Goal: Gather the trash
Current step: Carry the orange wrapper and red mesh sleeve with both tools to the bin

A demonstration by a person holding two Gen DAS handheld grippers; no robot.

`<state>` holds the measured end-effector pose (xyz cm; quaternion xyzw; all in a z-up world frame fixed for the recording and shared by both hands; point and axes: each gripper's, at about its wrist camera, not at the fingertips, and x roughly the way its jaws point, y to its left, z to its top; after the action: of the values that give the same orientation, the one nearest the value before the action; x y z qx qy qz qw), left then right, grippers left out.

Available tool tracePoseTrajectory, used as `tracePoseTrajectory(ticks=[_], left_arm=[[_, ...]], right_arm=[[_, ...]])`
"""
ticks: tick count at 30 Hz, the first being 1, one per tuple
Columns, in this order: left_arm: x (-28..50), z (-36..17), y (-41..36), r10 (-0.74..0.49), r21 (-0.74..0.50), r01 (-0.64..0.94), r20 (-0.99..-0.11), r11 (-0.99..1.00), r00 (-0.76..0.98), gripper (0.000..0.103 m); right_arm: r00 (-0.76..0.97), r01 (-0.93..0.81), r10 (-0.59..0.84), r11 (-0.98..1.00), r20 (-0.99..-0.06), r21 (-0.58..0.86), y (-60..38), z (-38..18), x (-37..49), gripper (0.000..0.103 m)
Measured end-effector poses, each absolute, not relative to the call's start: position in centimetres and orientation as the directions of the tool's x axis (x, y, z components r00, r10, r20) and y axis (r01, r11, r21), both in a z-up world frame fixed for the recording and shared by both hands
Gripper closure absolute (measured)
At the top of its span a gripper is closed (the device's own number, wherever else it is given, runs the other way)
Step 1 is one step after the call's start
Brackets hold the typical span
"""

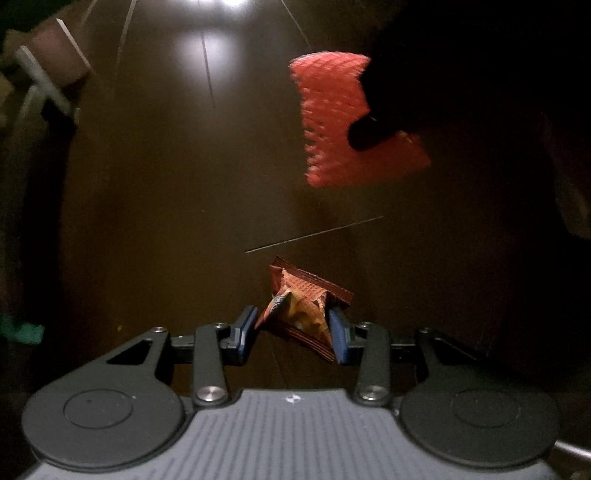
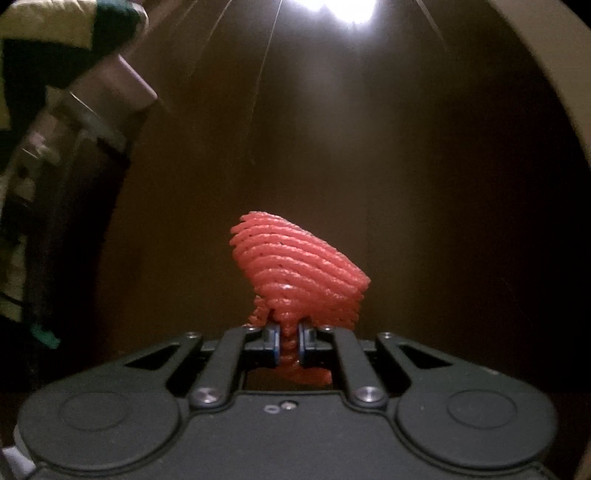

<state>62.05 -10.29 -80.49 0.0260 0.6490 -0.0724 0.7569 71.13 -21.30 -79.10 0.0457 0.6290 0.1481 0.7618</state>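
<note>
Two pieces of trash held clear of the dark, glossy table (image 1: 166, 166); no bin in view, so dropping them off remains.

Left gripper (image 1: 293, 328): fingers narrowed onto a crinkled foil wrapper (image 1: 303, 310), lower centre. Right gripper (image 2: 290, 345): fingers pinched tight on a ribbed red foam net (image 2: 299, 273), centre.

A dark brown floor (image 1: 166, 166) fills both views, glossy, crossed by thin pale seam lines; a bright glare of lamplight (image 2: 338, 7) sits at its far edge; at the left stands a piece of furniture (image 1: 55, 51) with a reddish-brown block and pale grey bars (blurred, its kind cannot be told); a curved tan rim (image 2: 554, 74) arcs down the right side; a small teal patch (image 1: 22, 330) lies low at the left.
</note>
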Motion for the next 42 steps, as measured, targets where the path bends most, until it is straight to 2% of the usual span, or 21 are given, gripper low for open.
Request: tracePoseTrajectory(ticks=[6, 14, 18, 26, 33, 42], left_arm=[[60.5, -72.6, -9.2, -0.095, -0.078, 0.1, -0.98, 0.992, 0.177, 0.063], [58.9, -57.5, -8.6, -0.072, -0.062, 0.048, -0.966, 0.997, 0.25, 0.063], [58.9, -49.1, -7.5, -0.054, -0.046, 0.032, -0.952, 0.998, 0.303, 0.063], [58.2, -35.6, -3.5, -0.035, -0.051, -0.03, -0.919, 0.998, 0.393, 0.063], [55.2, -26.4, 0.6, -0.017, -0.076, -0.105, -0.881, 0.992, 0.474, 0.063], [49.8, -18.2, 8.5, 0.056, -0.084, -0.246, -0.857, 0.966, 0.512, 0.063]], right_arm=[[0.18, -0.137, 0.294, 0.952, -0.939, 0.272, -22.2, -71.3, 67.6, 0.095], [0.223, -0.112, 0.317, 0.948, -0.922, 0.299, -23.1, -57.8, 64.9, 0.095], [0.252, -0.129, 0.322, 0.946, -0.913, 0.298, -22.5, -50.6, 64.2, 0.095], [0.298, -0.228, 0.367, 0.924, -0.881, 0.308, -20.7, -36.3, 63.0, 0.095], [0.308, -0.368, 0.423, 0.879, -0.852, 0.303, -16.7, -26.4, 61.1, 0.095], [0.261, -0.512, 0.514, 0.791, -0.817, 0.334, -9.9, -18.2, 58.0, 0.095]])
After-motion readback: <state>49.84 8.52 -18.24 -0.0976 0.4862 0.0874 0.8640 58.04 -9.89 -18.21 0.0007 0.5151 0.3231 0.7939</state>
